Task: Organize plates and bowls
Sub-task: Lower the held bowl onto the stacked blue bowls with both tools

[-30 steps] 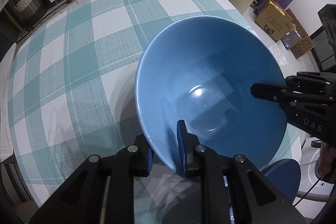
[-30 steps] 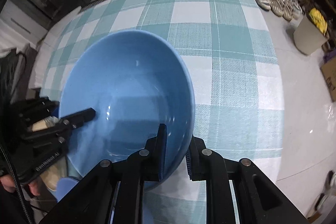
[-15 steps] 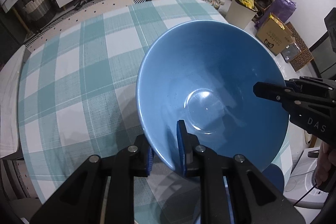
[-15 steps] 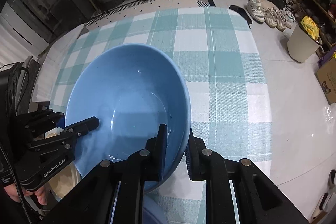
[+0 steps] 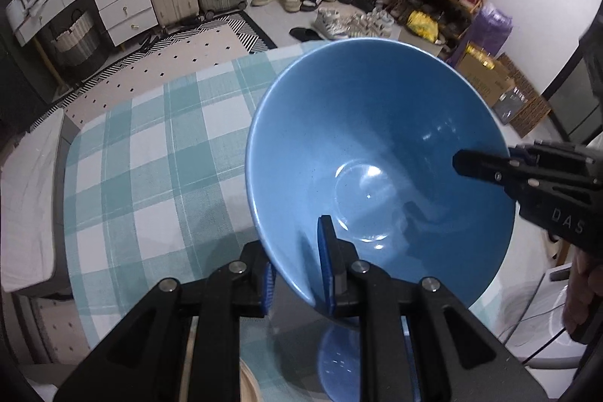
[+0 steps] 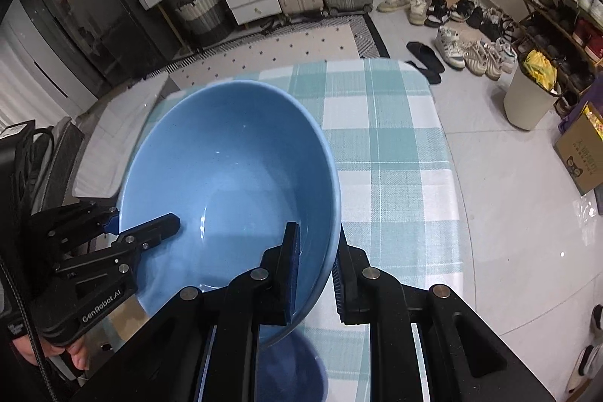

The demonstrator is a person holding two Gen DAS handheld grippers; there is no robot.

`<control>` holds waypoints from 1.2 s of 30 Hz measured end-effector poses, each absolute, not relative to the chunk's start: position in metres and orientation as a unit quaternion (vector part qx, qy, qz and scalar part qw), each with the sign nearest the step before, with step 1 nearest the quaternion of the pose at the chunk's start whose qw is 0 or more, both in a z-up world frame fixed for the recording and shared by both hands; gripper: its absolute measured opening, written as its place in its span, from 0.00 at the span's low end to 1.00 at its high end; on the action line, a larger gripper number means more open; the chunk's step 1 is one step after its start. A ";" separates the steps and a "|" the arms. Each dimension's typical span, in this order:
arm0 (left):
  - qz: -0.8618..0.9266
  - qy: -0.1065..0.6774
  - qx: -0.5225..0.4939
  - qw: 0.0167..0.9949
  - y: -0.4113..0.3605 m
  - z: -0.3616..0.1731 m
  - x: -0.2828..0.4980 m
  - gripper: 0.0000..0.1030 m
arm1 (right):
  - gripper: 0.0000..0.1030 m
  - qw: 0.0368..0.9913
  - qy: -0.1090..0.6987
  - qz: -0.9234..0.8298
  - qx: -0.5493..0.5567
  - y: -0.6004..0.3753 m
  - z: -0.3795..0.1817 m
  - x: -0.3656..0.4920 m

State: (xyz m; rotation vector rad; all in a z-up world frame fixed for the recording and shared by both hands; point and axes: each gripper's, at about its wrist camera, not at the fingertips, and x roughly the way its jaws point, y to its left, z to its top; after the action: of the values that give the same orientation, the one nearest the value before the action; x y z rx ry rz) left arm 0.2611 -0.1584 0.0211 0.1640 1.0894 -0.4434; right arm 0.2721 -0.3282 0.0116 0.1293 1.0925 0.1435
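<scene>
Holding one big blue bowl [image 5: 377,157] between them, the left gripper [image 5: 297,270] and right gripper [image 6: 316,274] each have their jaws clamped on opposite sides of its rim, one pad inside and one outside. It hangs tilted in the air above the checked bench [image 5: 150,157]. A smaller blue dish [image 5: 339,360] lies below. By my reading the sorting is mid-way: this bowl has yet to be set down.
</scene>
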 end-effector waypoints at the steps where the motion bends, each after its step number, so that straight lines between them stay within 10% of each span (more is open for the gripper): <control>1: -0.210 0.510 0.075 0.831 -0.157 0.023 0.257 0.17 | 0.15 0.851 0.516 0.069 0.063 -0.329 0.015 0.266; 36: -0.182 0.470 0.136 0.853 -0.144 -0.008 0.121 0.19 | 0.15 0.862 0.492 0.069 0.099 -0.302 -0.018 0.120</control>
State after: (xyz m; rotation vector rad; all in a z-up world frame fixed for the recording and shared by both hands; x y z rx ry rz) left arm 0.1207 -0.1444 -0.0083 0.2863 0.9880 -0.3827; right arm 0.1198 -0.3023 -0.0179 0.2082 1.0311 0.1456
